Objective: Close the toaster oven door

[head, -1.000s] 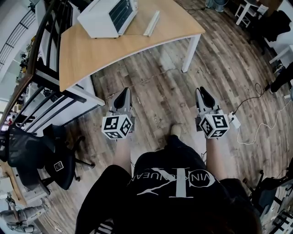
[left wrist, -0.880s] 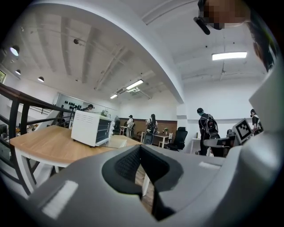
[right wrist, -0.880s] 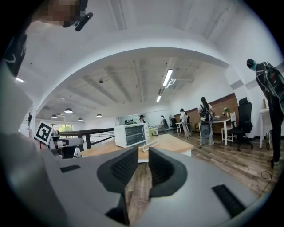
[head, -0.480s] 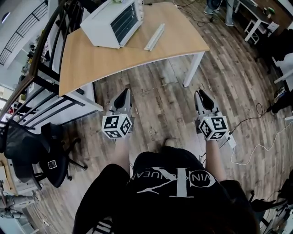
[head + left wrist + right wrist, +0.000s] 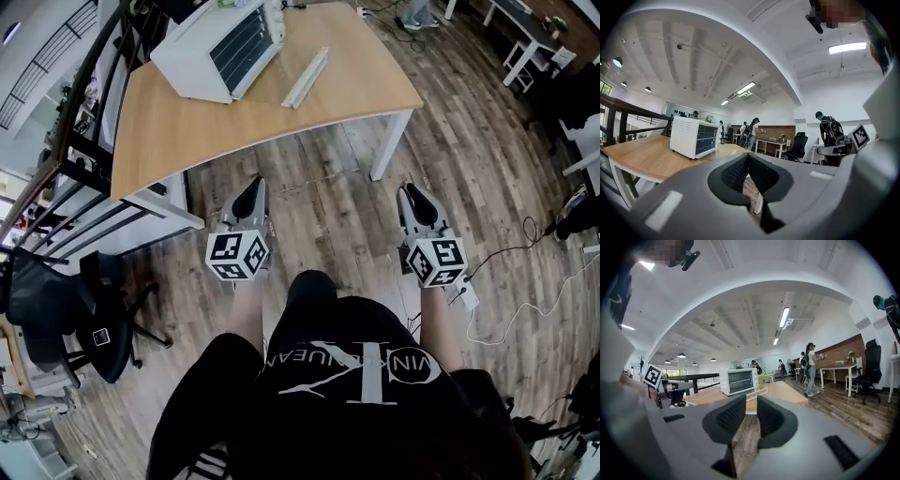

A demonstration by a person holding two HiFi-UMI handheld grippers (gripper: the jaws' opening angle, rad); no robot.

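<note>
A white toaster oven (image 5: pixel 220 52) stands on the far left part of a wooden table (image 5: pixel 187 122). Its door (image 5: pixel 281 80) lies open and flat, with the white handle bar (image 5: pixel 307 75) toward the table's middle. My left gripper (image 5: pixel 249 192) hangs low over the floor, well short of the table, pads pressed together on nothing. My right gripper (image 5: pixel 413 197) is level with it, its pads a narrow gap apart and empty. The left gripper view shows the oven (image 5: pixel 691 136) beyond the left gripper (image 5: pixel 748 161). The right gripper view shows the oven (image 5: pixel 739 380) beyond the right gripper (image 5: pixel 751 416).
A white table leg (image 5: pixel 386 145) stands ahead between the grippers. A dark railing (image 5: pixel 84 112) and a black office chair (image 5: pixel 103 319) are on the left. A white power strip (image 5: pixel 469 295) with cables lies on the floor at the right. People (image 5: pixel 811 366) stand by far desks.
The person has stepped forward, a leg now showing between the grippers, and the table sits slightly nearer. Both grippers keep their height and jaw state.
</note>
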